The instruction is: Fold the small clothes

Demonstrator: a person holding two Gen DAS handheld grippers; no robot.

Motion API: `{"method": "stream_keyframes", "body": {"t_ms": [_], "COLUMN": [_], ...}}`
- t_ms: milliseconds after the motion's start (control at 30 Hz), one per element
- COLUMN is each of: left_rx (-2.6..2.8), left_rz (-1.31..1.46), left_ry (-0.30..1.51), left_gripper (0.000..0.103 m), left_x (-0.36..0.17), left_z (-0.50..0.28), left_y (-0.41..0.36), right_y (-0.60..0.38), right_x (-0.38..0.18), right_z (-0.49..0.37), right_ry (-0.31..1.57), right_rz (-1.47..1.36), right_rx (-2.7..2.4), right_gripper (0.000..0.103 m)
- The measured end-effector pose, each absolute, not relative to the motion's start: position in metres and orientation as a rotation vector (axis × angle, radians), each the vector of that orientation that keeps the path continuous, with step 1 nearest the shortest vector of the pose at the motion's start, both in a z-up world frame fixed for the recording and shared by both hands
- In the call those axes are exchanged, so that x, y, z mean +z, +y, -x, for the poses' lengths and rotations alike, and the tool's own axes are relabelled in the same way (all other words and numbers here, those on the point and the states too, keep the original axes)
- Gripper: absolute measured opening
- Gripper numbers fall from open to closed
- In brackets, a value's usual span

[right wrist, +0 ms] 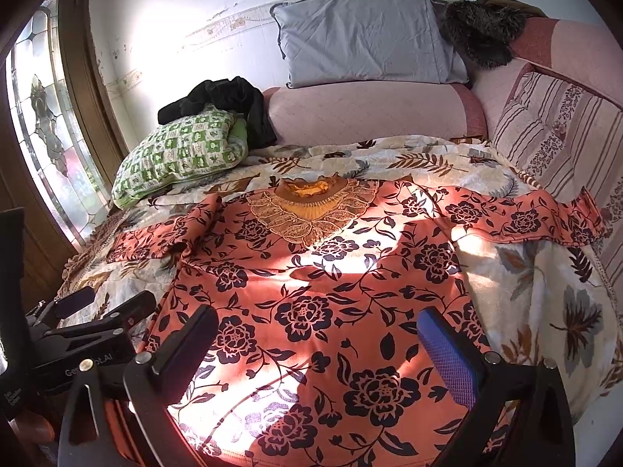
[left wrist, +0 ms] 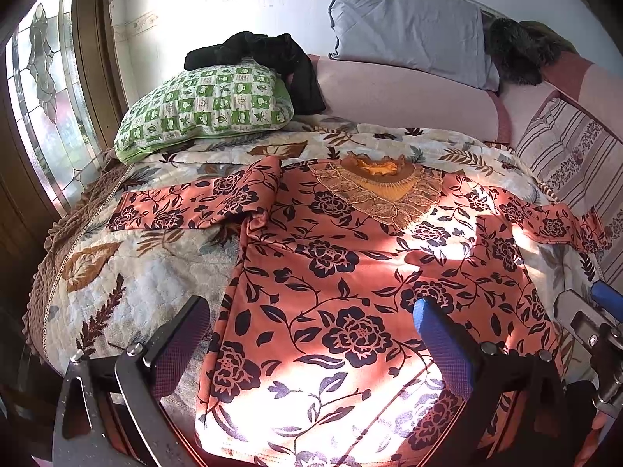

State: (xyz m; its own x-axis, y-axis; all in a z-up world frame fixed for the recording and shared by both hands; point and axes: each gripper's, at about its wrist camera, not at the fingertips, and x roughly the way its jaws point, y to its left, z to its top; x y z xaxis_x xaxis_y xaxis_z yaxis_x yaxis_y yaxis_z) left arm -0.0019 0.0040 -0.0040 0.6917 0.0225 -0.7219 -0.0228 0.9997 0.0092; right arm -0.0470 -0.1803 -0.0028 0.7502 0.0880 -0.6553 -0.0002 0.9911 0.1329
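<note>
An orange top with dark flowers (left wrist: 335, 280) lies flat, face up, on the bed, its lace collar (left wrist: 381, 186) at the far end and both sleeves spread sideways. It also shows in the right wrist view (right wrist: 323, 295). My left gripper (left wrist: 311, 323) is open over the hem near the left side, holding nothing. My right gripper (right wrist: 319, 334) is open over the hem near the right side, holding nothing. The left gripper shows in the right wrist view (right wrist: 105, 303), and part of the right gripper in the left wrist view (left wrist: 595, 319).
A leaf-print quilt (left wrist: 128, 272) covers the bed. A green checked pillow (left wrist: 206, 109) with a black garment (left wrist: 272, 54) lies far left. A grey pillow (left wrist: 409, 27) leans on the pink headboard (left wrist: 409, 97). A stained-glass window (left wrist: 43, 109) is at left.
</note>
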Motion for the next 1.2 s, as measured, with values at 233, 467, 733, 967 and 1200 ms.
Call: {"method": "stream_keyframes", "body": {"t_ms": [233,467,733,967,1200], "left_rx": [0.016,0.045,0.049,0.046,0.046], "left_rz": [-0.023,-0.026,-0.018,-0.01,-0.013], "left_ry": [0.822,0.822,0.83,0.831,0.83], "left_gripper": [0.103,0.103,0.103,0.103,0.103], "left_x": [-0.005,-0.004,-0.007,-0.008,-0.008], "left_z": [-0.005,0.001,-0.001,-0.002,-0.003], "left_y": [-0.006,-0.003,-0.001,0.0,0.0], "right_y": [-0.192,-0.201,-0.195,-0.193,-0.193], "right_x": [-0.004,-0.004,-0.011,-0.012,-0.011], "right_z": [0.044,0.049,0.046,0.043,0.042], "right_ry": [0.714,0.695,0.709,0.712,0.71], "right_rz": [-0.161,-0.195,-0.189,-0.182,-0.181], "right_rx": [0.033,0.035,0.049,0.038,0.046], "right_gripper": [0.103,0.103,0.103,0.103,0.103]}}
